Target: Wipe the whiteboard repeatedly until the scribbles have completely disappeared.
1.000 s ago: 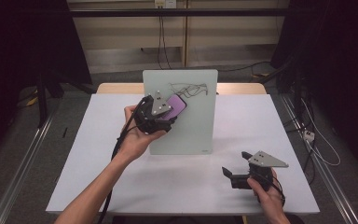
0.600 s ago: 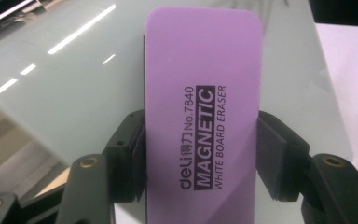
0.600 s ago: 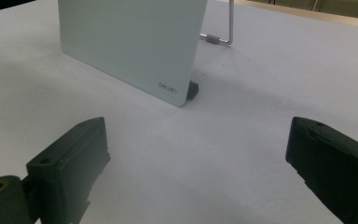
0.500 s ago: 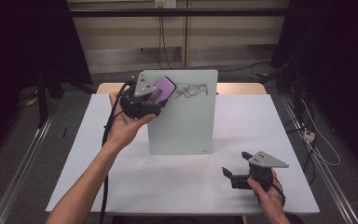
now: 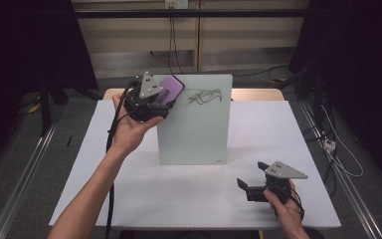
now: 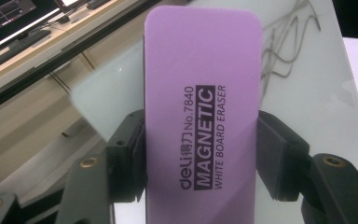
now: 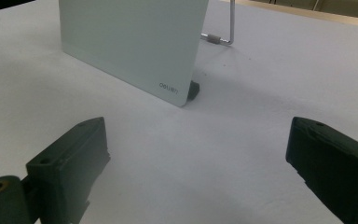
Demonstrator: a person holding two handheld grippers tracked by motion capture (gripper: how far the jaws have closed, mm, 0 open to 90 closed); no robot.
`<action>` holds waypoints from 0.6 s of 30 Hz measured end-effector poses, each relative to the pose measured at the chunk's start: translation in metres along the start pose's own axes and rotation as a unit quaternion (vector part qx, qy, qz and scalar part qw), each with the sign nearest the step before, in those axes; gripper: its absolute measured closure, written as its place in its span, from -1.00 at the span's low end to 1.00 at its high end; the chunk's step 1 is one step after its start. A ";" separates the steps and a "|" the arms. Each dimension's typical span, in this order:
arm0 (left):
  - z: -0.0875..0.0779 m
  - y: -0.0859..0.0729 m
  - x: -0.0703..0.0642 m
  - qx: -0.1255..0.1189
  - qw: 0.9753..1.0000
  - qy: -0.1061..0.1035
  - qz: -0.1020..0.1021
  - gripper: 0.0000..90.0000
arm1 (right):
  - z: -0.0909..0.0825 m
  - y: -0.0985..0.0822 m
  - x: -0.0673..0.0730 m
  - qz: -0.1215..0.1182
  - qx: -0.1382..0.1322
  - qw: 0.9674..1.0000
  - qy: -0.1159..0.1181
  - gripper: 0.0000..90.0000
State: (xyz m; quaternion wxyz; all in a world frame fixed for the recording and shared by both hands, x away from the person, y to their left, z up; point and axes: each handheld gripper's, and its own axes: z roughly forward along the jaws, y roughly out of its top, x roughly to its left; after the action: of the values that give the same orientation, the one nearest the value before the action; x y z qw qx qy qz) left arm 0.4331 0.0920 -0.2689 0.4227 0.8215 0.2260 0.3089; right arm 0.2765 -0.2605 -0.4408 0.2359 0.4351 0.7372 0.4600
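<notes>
Left gripper clamped the eraser near the whiteboard's top; right gripper rested agape, empty.

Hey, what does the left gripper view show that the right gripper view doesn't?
Left gripper view: a purple eraser printed "MAGNETIC WHITE BOARD ERASER", clamped between the left gripper's jaws, with black scribbles on the board behind it. Right gripper view: the right gripper with jaws wide apart and nothing between them, above the white table, plus the board's foot. Both show the pale whiteboard.
</notes>
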 end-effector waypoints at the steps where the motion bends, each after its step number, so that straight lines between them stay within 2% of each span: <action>1: 0.002 -0.001 -0.003 -0.003 1.000 -0.002 -0.002 -0.09 | 0.000 0.000 0.000 0.000 0.000 1.000 -0.001 -0.88; 6: 0.008 -0.003 -0.014 0.002 1.000 -0.006 0.008 -0.09 | 0.000 0.000 0.001 0.000 0.001 1.000 0.000 -0.88; 18: 0.018 -0.001 -0.029 0.015 0.999 -0.028 0.029 -0.09 | 0.000 0.000 0.000 -0.001 0.001 1.000 0.000 -0.88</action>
State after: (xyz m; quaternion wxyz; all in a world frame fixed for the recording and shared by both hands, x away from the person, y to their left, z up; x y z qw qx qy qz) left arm 0.4251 0.0644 -0.2873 0.4078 0.8420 0.1951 0.2944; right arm 0.2762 -0.2601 -0.4407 0.2358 0.4346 0.7378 0.4595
